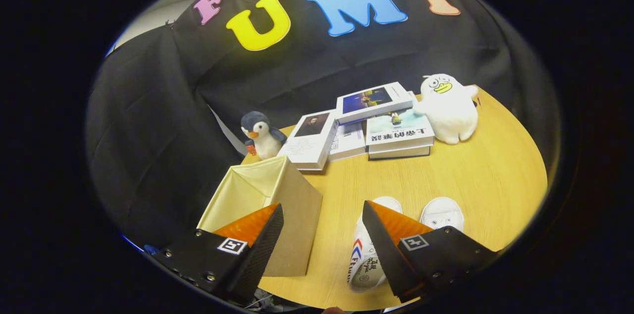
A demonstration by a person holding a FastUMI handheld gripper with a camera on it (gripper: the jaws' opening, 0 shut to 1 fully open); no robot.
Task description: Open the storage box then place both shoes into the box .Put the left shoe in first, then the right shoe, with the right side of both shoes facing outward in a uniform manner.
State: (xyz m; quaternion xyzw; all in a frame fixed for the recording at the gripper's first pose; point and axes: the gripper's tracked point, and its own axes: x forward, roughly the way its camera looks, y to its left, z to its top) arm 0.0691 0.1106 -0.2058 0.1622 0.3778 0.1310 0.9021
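Observation:
A beige fabric storage box (292, 215) stands open on the wooden table (446, 175), its cream inside showing, just ahead of my left finger (247, 227). Two white canvas shoes lie side by side on the table. The left one (366, 259), with red and blue stripes, lies partly behind my right finger (391, 230). Just beyond that finger the toe of the right one (442, 213) shows. My gripper (322, 215) is open, hovering above the table with nothing between its fingers.
At the back of the table lie several books (369, 123) in a loose stack. A penguin plush (261, 134) stands left of them and a white duck plush (448, 106) right of them. Black cloth walls close the booth behind.

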